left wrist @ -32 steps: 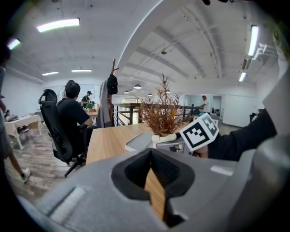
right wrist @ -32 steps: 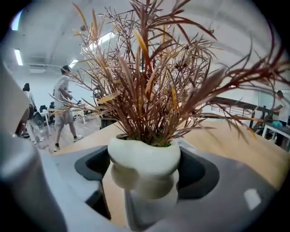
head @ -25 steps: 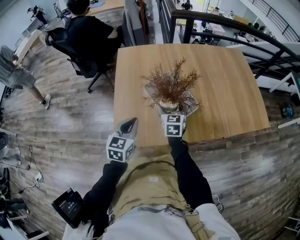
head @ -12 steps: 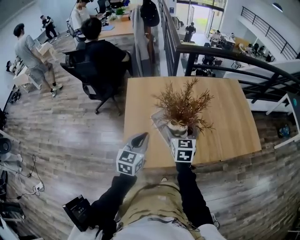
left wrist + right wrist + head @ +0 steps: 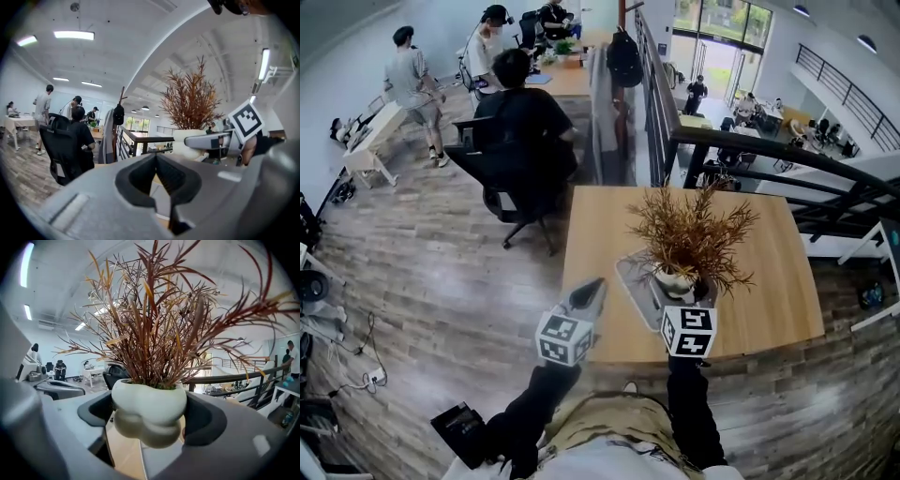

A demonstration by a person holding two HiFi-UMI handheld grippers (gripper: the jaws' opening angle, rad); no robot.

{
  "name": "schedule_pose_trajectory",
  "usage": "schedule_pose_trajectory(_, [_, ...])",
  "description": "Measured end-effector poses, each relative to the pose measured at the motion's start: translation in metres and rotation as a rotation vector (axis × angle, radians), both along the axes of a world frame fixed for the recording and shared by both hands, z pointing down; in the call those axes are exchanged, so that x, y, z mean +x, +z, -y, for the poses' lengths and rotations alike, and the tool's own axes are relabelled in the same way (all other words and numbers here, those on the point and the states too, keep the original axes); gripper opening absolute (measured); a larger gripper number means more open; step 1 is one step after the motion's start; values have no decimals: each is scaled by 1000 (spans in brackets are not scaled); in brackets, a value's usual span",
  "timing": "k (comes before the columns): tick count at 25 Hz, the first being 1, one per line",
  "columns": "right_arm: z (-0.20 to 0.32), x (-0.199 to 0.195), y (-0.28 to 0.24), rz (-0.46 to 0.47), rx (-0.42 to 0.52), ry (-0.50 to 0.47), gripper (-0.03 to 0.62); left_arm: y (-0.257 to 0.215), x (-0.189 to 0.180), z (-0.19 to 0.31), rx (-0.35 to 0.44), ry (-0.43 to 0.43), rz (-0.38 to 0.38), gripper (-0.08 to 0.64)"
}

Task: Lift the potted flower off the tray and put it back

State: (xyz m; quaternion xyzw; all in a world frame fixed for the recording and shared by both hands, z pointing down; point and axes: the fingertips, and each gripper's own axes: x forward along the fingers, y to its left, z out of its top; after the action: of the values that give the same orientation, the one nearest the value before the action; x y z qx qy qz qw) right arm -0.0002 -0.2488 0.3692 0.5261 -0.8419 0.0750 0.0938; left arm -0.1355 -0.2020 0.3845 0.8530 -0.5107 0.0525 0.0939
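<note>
The potted flower (image 5: 676,278), a lumpy white pot (image 5: 149,411) with dry reddish-brown sprigs (image 5: 692,231), hangs a little above the grey tray (image 5: 635,280) on the wooden table (image 5: 600,225). My right gripper (image 5: 678,287) is shut on the pot, one jaw on each side (image 5: 149,420). Beneath the pot show the tray (image 5: 157,462) and the table top (image 5: 123,451). My left gripper (image 5: 587,292) is shut and empty, held left of the tray near the table's front edge (image 5: 156,158). The left gripper view also shows the pot (image 5: 190,137) and the right gripper (image 5: 206,140).
A person sits in a black office chair (image 5: 520,173) just beyond the table's far left corner. A black railing (image 5: 741,150) runs behind the table. Other people and desks (image 5: 412,75) are farther back. Wood floor lies to the left.
My right gripper has lifted the pot up off the tray, and more of the tray now shows to its left. The left gripper stayed shut beside it.
</note>
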Motion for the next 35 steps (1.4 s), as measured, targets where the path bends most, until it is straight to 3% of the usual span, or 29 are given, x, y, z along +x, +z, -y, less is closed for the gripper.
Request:
schedule_pose_trajectory(14, [8, -12, -36, 8, 52, -27, 466, -33, -18, 27, 41, -44, 19, 2])
schedule_pose_trajectory(19, [9, -11, -43, 11, 70, -23, 466, -47, -19, 31, 92, -74, 18, 2])
schedule_pose_trajectory(35, [3, -13, -57, 32, 140, -15, 466, -49, -15, 33, 99, -43, 26, 2])
